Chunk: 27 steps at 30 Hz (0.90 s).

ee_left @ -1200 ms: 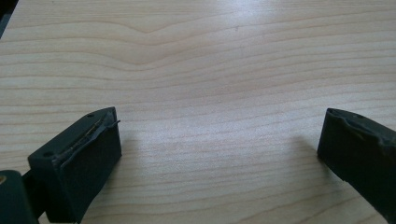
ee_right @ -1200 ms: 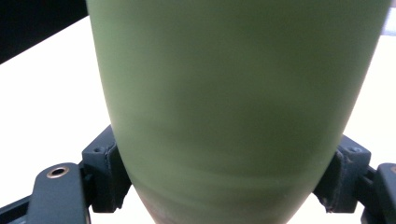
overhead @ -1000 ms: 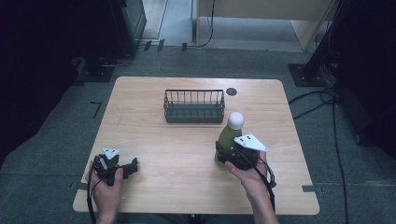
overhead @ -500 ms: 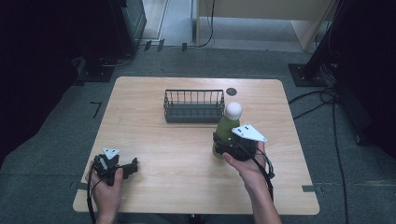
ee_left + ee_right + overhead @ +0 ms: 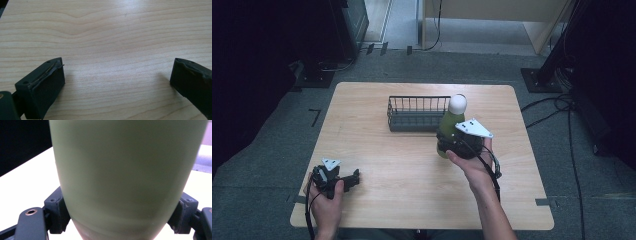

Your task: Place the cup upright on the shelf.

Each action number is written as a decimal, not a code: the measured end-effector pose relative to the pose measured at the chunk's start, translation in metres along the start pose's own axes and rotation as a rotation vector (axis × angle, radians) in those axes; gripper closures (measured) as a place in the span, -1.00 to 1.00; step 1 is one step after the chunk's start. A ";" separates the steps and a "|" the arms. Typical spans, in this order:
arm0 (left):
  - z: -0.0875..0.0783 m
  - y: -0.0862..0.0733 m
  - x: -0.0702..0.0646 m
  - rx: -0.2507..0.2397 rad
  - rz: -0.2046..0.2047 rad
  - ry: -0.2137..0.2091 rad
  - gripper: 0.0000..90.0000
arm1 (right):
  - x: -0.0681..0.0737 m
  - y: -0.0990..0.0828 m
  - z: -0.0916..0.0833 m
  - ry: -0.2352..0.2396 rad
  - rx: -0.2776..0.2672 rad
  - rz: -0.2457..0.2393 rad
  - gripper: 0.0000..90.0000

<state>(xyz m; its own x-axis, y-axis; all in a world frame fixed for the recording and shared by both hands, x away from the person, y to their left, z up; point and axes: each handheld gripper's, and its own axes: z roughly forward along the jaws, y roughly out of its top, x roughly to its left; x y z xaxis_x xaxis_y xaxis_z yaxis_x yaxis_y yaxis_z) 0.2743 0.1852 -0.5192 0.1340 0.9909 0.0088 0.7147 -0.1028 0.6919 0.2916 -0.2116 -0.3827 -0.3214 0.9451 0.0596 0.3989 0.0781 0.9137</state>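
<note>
The right gripper [image 5: 451, 145], jaws clamped on the green bottle [image 5: 450, 123], has carried it up and toward the basket [image 5: 417, 114] at frame centre; dropping in seems next. The left gripper [image 5: 343, 179] rests, jaws apart.

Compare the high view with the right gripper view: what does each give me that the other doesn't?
High view alone: the basket, the bottle's white cap, the left gripper resting on the table, and both hands. Right gripper view alone: both pads pressed against the bottle's sides near its base. Both: the green bottle in the right gripper.
</note>
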 end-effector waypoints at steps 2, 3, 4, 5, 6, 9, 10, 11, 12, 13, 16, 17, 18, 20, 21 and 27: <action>0.000 0.000 0.000 -0.001 0.001 0.000 -1.00 | 0.000 0.005 0.001 -0.003 -0.007 0.001 -0.55; 0.000 0.000 0.000 -0.001 0.001 -0.001 -1.00 | 0.000 0.008 0.002 -0.005 -0.011 -0.001 -0.55; 0.000 0.000 0.000 -0.001 0.001 -0.001 -1.00 | 0.000 0.010 0.002 -0.007 -0.015 -0.001 -0.55; 0.000 0.000 0.000 -0.001 0.001 -0.001 -1.00 | 0.000 0.013 0.003 -0.008 -0.018 -0.001 -0.55; 0.000 0.000 0.000 -0.001 0.002 -0.001 -1.00 | 0.000 0.016 0.004 -0.011 -0.024 -0.006 -0.55; 0.000 0.000 0.000 0.003 0.006 -0.002 -1.00 | 0.001 0.024 0.006 -0.016 -0.037 -0.007 -0.55; 0.000 0.000 0.000 0.003 0.006 -0.002 -1.00 | 0.001 0.026 0.007 -0.016 -0.042 -0.011 -0.55; 0.000 0.000 0.000 0.003 0.006 -0.002 -1.00 | 0.002 0.029 0.008 -0.018 -0.047 -0.012 -0.55; 0.000 0.000 0.000 0.003 0.006 -0.002 -1.00 | 0.002 0.031 0.009 -0.020 -0.053 -0.014 -0.55; 0.000 0.000 0.000 0.003 0.006 -0.002 -1.00 | 0.002 0.031 0.009 -0.020 -0.053 -0.014 -0.55; 0.000 0.000 0.000 0.003 0.006 -0.002 -1.00 | 0.004 0.041 0.013 -0.024 -0.079 -0.017 -0.55; 0.000 0.000 0.000 0.003 0.006 -0.002 -1.00 | 0.005 0.043 0.014 -0.023 -0.085 -0.019 -0.55; 0.000 0.000 0.000 0.003 0.006 -0.003 -1.00 | 0.006 0.045 0.015 -0.022 -0.093 -0.018 -0.55; 0.000 0.000 0.000 0.003 0.006 -0.002 -1.00 | 0.006 0.047 0.017 -0.022 -0.103 -0.019 -0.55; 0.000 0.000 0.000 0.002 0.005 -0.002 -1.00 | 0.007 0.050 0.020 -0.021 -0.114 -0.013 -0.55; 0.000 0.000 0.000 0.003 0.006 -0.002 -1.00 | 0.007 0.057 0.029 -0.040 -0.150 -0.004 -0.55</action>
<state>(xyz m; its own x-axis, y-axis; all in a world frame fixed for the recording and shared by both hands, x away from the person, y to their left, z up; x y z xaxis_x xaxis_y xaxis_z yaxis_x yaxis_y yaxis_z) 0.2744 0.1851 -0.5190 0.1398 0.9901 0.0109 0.7160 -0.1087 0.6896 0.3372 -0.1917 -0.3417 -0.2872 0.9569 0.0431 0.2641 0.0359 0.9638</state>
